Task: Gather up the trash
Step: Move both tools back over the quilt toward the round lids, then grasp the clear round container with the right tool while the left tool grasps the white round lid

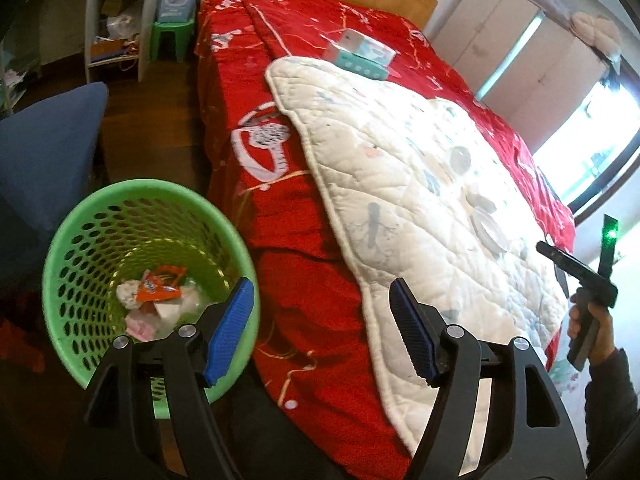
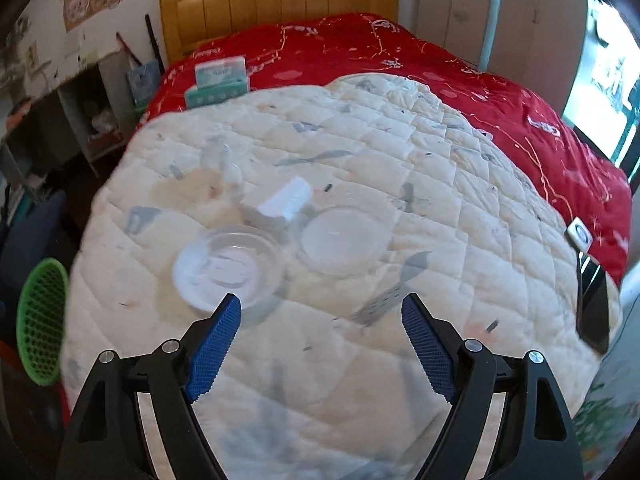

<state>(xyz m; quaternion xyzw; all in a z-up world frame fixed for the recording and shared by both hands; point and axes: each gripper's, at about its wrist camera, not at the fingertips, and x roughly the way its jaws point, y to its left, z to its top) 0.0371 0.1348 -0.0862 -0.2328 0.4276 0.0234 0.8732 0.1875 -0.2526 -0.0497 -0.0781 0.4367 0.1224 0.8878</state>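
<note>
Two clear plastic dishes, a bowl (image 2: 229,266) and a lid (image 2: 344,240), lie flat side by side on the white quilt (image 2: 460,216), a small white box (image 2: 286,200) just beyond. The right gripper (image 2: 321,308) hovers near them, released and empty. The left gripper (image 1: 322,294), also released, hangs beside the green basket (image 1: 80,216) holding wrappers (image 1: 160,284).

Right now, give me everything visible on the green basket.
The green basket is a round plastic bin with a smooth rim and walls perforated by rows of holes. It stands upright on the dark floor beside the red-covered bed, tapering toward its base. Inside lie an orange wrapper and crumpled white and pink scraps. The left tool hovers open by its rim, apparently not touching it. The right wrist view shows only its side at the left edge.
</note>
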